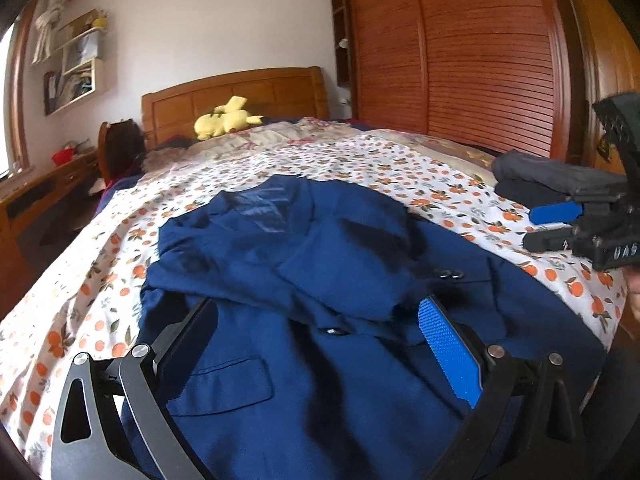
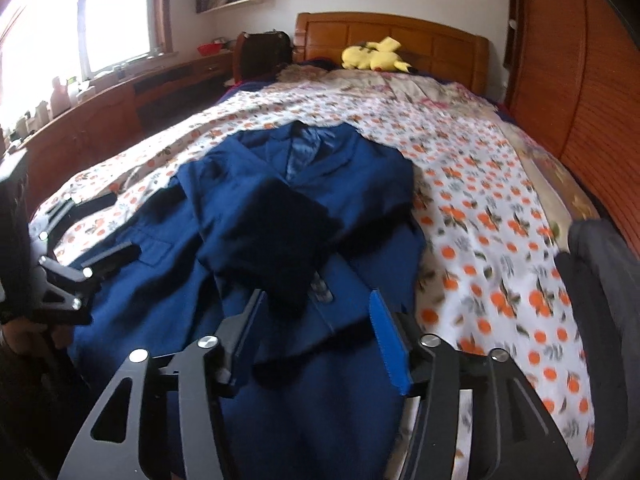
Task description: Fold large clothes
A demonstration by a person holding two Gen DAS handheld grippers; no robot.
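Observation:
A navy blue suit jacket [image 1: 304,264] lies on the bed, front up, collar toward the headboard, both sleeves folded across its chest. It also shows in the right wrist view [image 2: 304,208]. My left gripper [image 1: 320,316] is open and empty, hovering over the jacket's lower front near a button. My right gripper [image 2: 316,308] is open and empty above the jacket's lower right part. In the left wrist view the right gripper [image 1: 552,224] appears at the right edge, over the sheet. In the right wrist view the left gripper [image 2: 100,224] appears at the left edge.
The bed has a white sheet with orange fruit print [image 1: 360,160]. A stack of folded dark clothes [image 1: 552,180] lies at its right side, seen also in the right wrist view [image 2: 600,280]. A yellow plush toy [image 1: 224,120] rests by the wooden headboard. A slatted wardrobe [image 1: 460,52] stands right; a desk [image 2: 100,116] left.

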